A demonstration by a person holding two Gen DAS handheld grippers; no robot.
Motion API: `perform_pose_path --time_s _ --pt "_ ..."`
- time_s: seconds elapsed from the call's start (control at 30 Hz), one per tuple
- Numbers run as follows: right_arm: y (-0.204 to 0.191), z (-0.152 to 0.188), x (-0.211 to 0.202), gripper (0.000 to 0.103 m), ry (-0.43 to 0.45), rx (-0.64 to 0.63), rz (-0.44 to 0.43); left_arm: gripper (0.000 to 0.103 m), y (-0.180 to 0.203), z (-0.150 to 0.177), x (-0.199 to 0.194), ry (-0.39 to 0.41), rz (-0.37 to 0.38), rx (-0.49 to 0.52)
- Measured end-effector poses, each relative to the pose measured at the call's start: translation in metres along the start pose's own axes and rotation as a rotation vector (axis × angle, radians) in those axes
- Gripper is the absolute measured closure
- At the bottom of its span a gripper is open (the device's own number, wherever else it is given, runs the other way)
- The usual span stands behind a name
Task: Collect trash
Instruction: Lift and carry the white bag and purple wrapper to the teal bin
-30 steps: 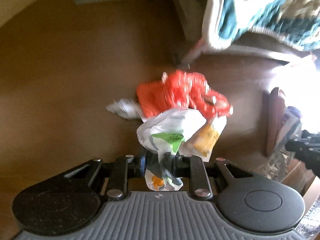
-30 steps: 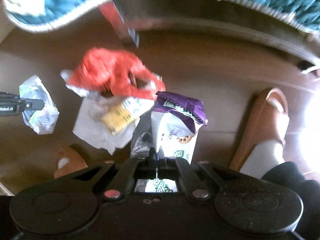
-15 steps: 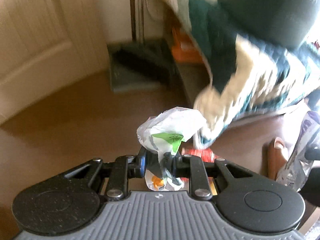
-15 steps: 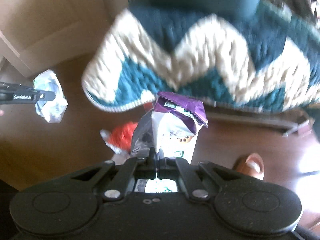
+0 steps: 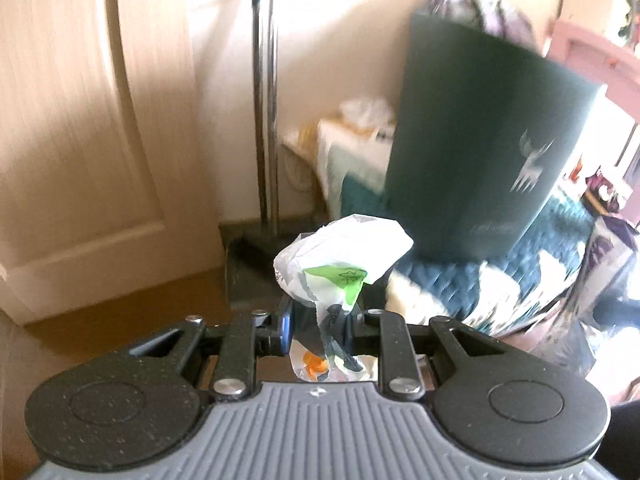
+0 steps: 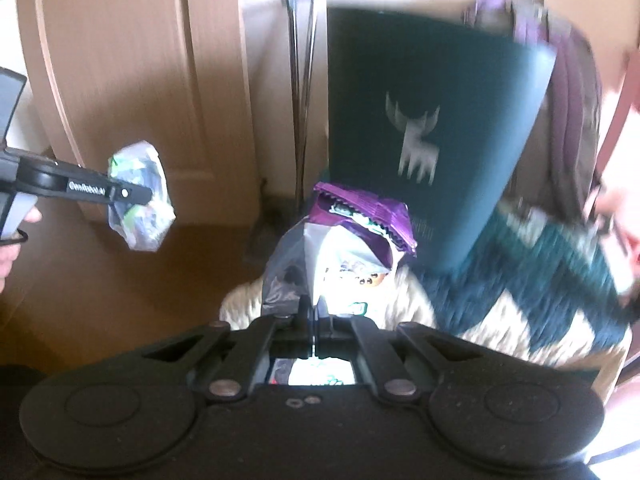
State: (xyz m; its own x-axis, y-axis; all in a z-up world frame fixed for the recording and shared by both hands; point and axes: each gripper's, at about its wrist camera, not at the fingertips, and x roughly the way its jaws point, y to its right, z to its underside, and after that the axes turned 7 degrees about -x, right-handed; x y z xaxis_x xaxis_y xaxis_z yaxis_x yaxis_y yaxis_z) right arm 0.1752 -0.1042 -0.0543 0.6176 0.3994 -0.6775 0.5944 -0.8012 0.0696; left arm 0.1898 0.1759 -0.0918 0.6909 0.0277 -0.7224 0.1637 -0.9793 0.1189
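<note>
Now, bin: our target is the dark green bin (image 6: 432, 120) standing ahead on the blanket (image 6: 540, 288).
Left gripper (image 5: 320, 316): pinching a crumpled white wrapper (image 5: 340, 256) — held in the air, short of the bin.
Right gripper (image 6: 314, 312): pressed tight on a purple-topped snack bag (image 6: 352, 248), just before the bin's wall.
Advice: we should clear the rim first, then release over the mouth — one hand at a time.
</note>
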Motion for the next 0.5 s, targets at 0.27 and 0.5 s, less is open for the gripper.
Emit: perform_pose_path --time_s 0.27,0.5 --pt "0.018 -0.062 -0.06 0.103 0.182 -0.032 0.038 0.08 0.039 -0.053 -0.057 0.118 0.033 0.02" --pt "0.04 -0.114 -0.099 0.103 0.318 -0.056 0.073 0.08 0.081 -0.107 -0.093 0.209 0.079 0.044"
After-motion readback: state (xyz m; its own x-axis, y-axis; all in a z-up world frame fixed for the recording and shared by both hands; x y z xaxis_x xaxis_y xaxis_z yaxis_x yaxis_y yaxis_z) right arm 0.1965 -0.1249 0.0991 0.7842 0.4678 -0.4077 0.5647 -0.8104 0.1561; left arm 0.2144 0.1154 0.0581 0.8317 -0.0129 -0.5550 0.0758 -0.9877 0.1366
